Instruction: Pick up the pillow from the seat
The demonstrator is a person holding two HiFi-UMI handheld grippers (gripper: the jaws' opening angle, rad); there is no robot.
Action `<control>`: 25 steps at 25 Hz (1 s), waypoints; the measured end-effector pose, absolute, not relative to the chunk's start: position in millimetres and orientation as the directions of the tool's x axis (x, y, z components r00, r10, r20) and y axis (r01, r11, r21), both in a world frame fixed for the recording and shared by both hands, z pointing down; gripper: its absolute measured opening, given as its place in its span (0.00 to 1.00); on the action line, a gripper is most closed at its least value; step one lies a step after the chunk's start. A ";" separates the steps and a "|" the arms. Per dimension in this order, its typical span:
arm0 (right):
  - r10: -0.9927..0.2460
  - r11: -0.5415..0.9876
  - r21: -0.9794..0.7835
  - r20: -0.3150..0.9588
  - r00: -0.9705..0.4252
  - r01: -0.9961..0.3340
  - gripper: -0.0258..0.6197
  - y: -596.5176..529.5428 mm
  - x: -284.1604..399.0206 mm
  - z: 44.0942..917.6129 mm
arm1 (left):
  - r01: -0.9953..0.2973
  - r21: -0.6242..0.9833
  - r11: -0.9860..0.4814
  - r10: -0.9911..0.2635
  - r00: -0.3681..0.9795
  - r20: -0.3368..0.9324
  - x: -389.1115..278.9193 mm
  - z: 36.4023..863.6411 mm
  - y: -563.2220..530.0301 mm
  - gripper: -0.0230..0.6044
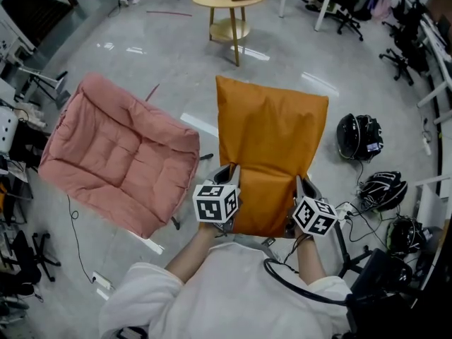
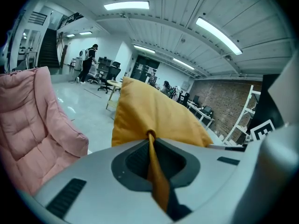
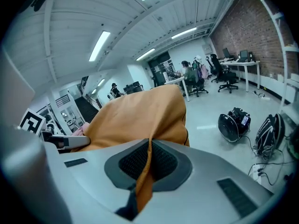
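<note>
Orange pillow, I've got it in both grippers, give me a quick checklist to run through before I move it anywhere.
1. Left hand-held gripper shut on the orange pillow: ok, fabric is pinched between its jaws.
2. Right hand-held gripper shut on the pillow: ok, same pinch at the other near corner.
3. Pillow off the pink seat: ok, it hangs beside the seat, apart from it.
4. Grip secure: cannot tell, each gripper holds only a thin fold of the edge.
5. Pillow level between the grippers: ok, both hold the near edge side by side.
6. Floor to the right free: not ok, black gear and cables lie there.
</note>
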State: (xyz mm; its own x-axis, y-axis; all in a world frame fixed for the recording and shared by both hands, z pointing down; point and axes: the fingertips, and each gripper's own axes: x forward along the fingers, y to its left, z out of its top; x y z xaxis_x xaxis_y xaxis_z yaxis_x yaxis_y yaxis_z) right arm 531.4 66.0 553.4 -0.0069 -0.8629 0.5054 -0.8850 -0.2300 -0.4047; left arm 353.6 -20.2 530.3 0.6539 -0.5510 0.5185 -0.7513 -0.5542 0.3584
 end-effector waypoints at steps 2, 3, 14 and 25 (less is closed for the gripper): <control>-0.862 -0.228 -0.401 0.506 -0.007 -0.887 0.09 65.4 528.5 551.5 | -0.754 0.360 -0.550 -0.555 0.652 0.517 349.7 529.2 -20.4 0.08; -0.863 -0.227 -0.401 0.505 -0.008 -0.888 0.09 65.2 527.1 550.6 | -0.755 0.360 -0.548 -0.557 0.650 0.516 347.9 528.3 -20.4 0.08; -0.870 -0.190 -0.372 0.493 -0.020 -0.909 0.09 51.6 509.6 540.2 | -0.766 0.361 -0.533 -0.588 0.641 0.493 327.8 519.8 -29.2 0.08; -0.871 -0.176 -0.356 0.491 -0.023 -0.918 0.09 47.6 504.6 536.3 | -0.769 0.370 -0.521 -0.599 0.638 0.484 320.9 520.2 -30.9 0.08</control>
State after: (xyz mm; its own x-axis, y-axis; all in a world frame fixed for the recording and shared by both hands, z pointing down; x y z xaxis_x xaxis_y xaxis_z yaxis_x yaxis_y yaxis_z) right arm 504.6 47.6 536.3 -0.0234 -0.8710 0.4907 -0.9176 -0.1761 -0.3563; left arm 320.9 -30.9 520.2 0.6381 -0.5988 0.4840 -0.7693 -0.5207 0.3701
